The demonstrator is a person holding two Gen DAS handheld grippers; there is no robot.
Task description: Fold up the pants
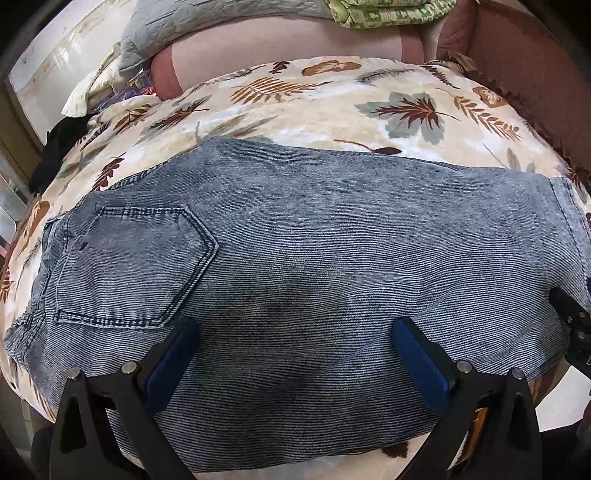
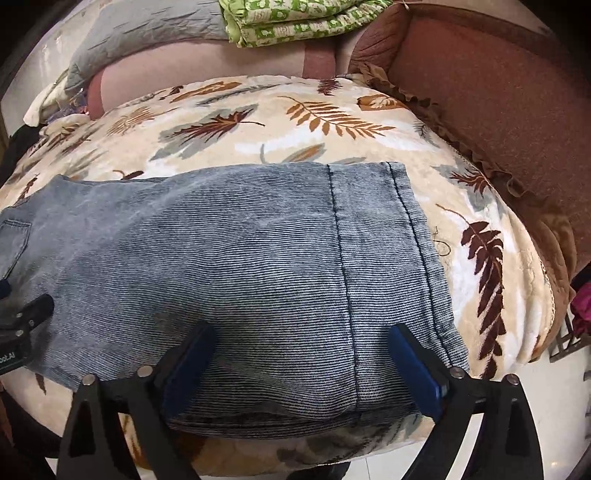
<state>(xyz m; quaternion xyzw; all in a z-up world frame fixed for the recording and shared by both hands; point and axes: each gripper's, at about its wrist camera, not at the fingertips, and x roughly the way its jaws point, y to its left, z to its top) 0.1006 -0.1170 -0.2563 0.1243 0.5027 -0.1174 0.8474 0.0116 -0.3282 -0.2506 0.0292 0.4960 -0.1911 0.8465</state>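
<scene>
The blue denim pants (image 1: 295,266) lie flat on the leaf-print blanket (image 1: 295,96), folded lengthwise, back pocket (image 1: 129,266) at the left, hem (image 2: 417,258) at the right. My left gripper (image 1: 295,328) is open, its blue pads wide apart over the pants' near middle, holding nothing. My right gripper (image 2: 303,336) is open above the near edge by the hem end of the pants (image 2: 221,266). The right gripper's tip shows at the right edge of the left wrist view (image 1: 572,317); the left gripper shows at the left edge of the right wrist view (image 2: 22,317).
The blanket (image 2: 258,122) covers a rounded surface. A brown sofa back (image 2: 498,92) rises at the right, a pink cushion (image 1: 288,40) behind. A folded green cloth (image 2: 291,18) and a grey quilt (image 1: 177,22) lie at the back. White floor (image 2: 384,465) lies below.
</scene>
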